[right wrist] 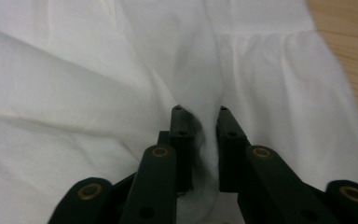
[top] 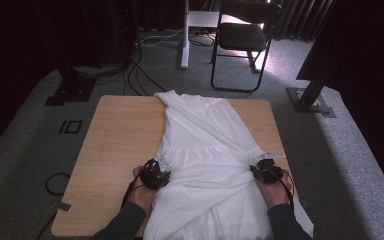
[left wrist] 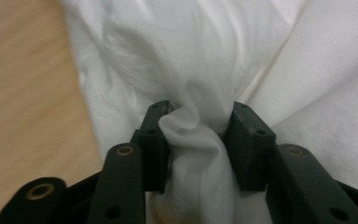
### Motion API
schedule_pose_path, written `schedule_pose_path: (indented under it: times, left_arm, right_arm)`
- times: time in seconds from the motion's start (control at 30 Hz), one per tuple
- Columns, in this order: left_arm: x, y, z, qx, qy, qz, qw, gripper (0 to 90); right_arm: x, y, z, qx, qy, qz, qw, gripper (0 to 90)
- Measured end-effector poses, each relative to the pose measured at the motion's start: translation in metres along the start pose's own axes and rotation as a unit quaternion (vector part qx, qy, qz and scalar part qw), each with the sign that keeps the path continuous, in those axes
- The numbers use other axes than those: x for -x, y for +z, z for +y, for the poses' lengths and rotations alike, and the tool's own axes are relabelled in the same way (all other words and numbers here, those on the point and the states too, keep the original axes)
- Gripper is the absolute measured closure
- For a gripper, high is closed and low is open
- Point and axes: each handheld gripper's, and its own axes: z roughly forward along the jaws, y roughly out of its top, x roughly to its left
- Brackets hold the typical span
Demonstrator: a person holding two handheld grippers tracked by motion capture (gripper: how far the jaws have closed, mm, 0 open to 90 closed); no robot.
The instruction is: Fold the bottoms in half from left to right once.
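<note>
Folding a white dress (top: 200, 135) on the desk (top: 115, 145), we clamp cloth in left gripper (left wrist: 198, 123) and right gripper (right wrist: 200, 116); next, lifting evenly.

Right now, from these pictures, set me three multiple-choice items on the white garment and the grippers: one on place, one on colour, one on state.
1. Where does the white garment lie?
A. spread along the wooden table
B. over the black chair
C. on the grey carpet

2. What colour is the garment?
A. blue
B. white
C. red

3. What is between the jaws of the left gripper?
A. nothing
B. a cable
C. a bunched fold of the garment

Answers:
1 A: the high view shows it running from the table's far edge to the near one.
2 B: the cloth is plain white in all three views.
3 C: the left gripper view shows gathered cloth filling the gap between the jaws; the right gripper likewise has a fold of cloth between its jaws.
</note>
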Motion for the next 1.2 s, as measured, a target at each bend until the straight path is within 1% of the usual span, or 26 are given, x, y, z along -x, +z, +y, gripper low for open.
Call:
schedule_pose_path:
  times: [0.07,0.1,0.17,0.23,0.33,0.4,0.43,0.47,0.53,0.6,0.63,0.67,0.7,0.73,0.77,0.8,0.83,0.87,0.9,0.93,1.0,1.07,1.1,1.13,1.17,1.2]
  left_arm:
    - [-0.012,0.005,0.001,-0.003,-0.005,0.018,0.9998,63.0]
    - [-0.019,0.008,0.003,-0.006,-0.005,0.026,0.9996,63.4]
    - [-0.035,0.014,0.006,-0.021,0.001,0.051,0.9985,63.6]
    - [-0.051,0.021,0.009,-0.03,-0.005,0.067,0.9973,65.0]
    - [-0.073,0.03,0.014,-0.044,-0.017,0.073,0.9962,69.7]
    - [-0.081,0.033,0.017,-0.053,-0.021,0.069,0.996,81.4]
    - [-0.082,0.032,0.017,-0.053,-0.027,0.06,0.9964,84.2]
    - [-0.082,0.027,0.018,-0.047,-0.034,0.052,0.997,85.8]
    - [-0.077,0.005,0.018,-0.004,-0.04,0.032,0.9987,86.7]
    - [-0.073,-0.015,0.017,0.035,-0.042,0.009,0.9984,86.5]
    - [-0.073,-0.021,0.017,0.045,-0.043,-0.003,0.998,84.6]
    - [-0.072,-0.026,0.016,0.05,-0.048,-0.019,0.9974,80.3]
    - [-0.071,-0.029,0.015,0.057,-0.052,-0.036,0.9964,75.2]
    - [-0.069,-0.032,0.014,0.065,-0.048,-0.036,0.9961,70.8]
    - [-0.068,-0.034,0.014,0.065,-0.044,-0.033,0.9964,64.4]
    - [-0.067,-0.035,0.012,0.065,-0.044,-0.037,0.9962,61.1]
    - [-0.067,-0.035,0.011,0.069,-0.049,-0.041,0.9955,59.4]
    - [-0.067,-0.036,0.01,0.068,-0.049,-0.04,0.9957,56.3]
    - [-0.067,-0.036,0.009,0.064,-0.051,-0.036,0.996,54.0]
    - [-0.068,-0.036,0.008,0.064,-0.054,-0.033,0.9959,52.6]
    - [-0.07,-0.039,0.006,0.064,-0.061,-0.029,0.9956,50.7]
    - [-0.07,-0.043,0.005,0.068,-0.063,-0.023,0.9954,49.6]
    - [-0.069,-0.045,0.004,0.071,-0.064,-0.019,0.9953,48.7]
    - [-0.068,-0.048,0.003,0.073,-0.065,-0.019,0.9951,47.8]
    - [-0.066,-0.05,0.002,0.072,-0.065,-0.02,0.9951,47.6]
    - [-0.064,-0.051,-0.001,0.07,-0.065,-0.02,0.9952,47.6]
  right_arm:
    - [-0.005,0.005,0.002,-0.005,0.006,0.014,0.9999,79.1]
    - [-0.009,0.007,0.004,-0.002,0.004,0.019,0.9998,78.5]
    - [-0.018,0.011,0.009,-0.002,-0.003,0.03,0.9995,77.7]
    - [-0.028,0.016,0.015,-0.003,-0.011,0.041,0.9991,77.2]
    - [-0.043,0.024,0.026,0.0,-0.025,0.05,0.9985,79.1]
    - [-0.05,0.028,0.032,0.004,-0.031,0.053,0.9981,83.7]
    - [-0.052,0.027,0.035,0.008,-0.034,0.055,0.9979,85.7]
    - [-0.052,0.025,0.038,0.015,-0.035,0.057,0.9977,87.3]
    - [-0.048,0.009,0.043,0.051,-0.024,0.069,0.9961,88.1]
    - [-0.038,-0.015,0.049,0.094,-0.007,0.072,0.9929,88.3]
    - [-0.032,-0.025,0.051,0.112,-0.002,0.065,0.9915,88.3]
    - [-0.025,-0.034,0.053,0.125,0.001,0.051,0.9909,88.3]
    - [-0.019,-0.039,0.054,0.13,0.003,0.036,0.9909,88.3]
    - [-0.012,-0.039,0.053,0.125,0.009,0.026,0.9918,88.2]
    - [-0.006,-0.036,0.052,0.115,0.015,0.019,0.993,87.9]
    - [-0.001,-0.03,0.049,0.096,0.021,0.009,0.9951,86.7]
    - [0.002,-0.021,0.046,0.072,0.019,-0.002,0.9972,82.1]
    - [0.002,-0.012,0.044,0.045,0.011,-0.012,0.9989,74.8]
    - [0.001,-0.005,0.041,0.029,0.004,-0.027,0.9992,68.6]
    - [-0.002,-0.003,0.04,0.029,0.001,-0.035,0.999,64.4]
    - [-0.01,-0.009,0.04,0.051,-0.001,-0.036,0.998,57.3]
    - [-0.021,-0.02,0.045,0.076,-0.018,-0.037,0.9962,54.1]
    - [-0.028,-0.024,0.047,0.085,-0.027,-0.026,0.9957,54.1]
    - [-0.034,-0.027,0.048,0.09,-0.035,-0.006,0.9953,53.4]
    - [-0.041,-0.027,0.049,0.09,-0.045,0.018,0.9948,52.5]
    - [-0.048,-0.025,0.048,0.086,-0.054,0.034,0.9942,52.0]
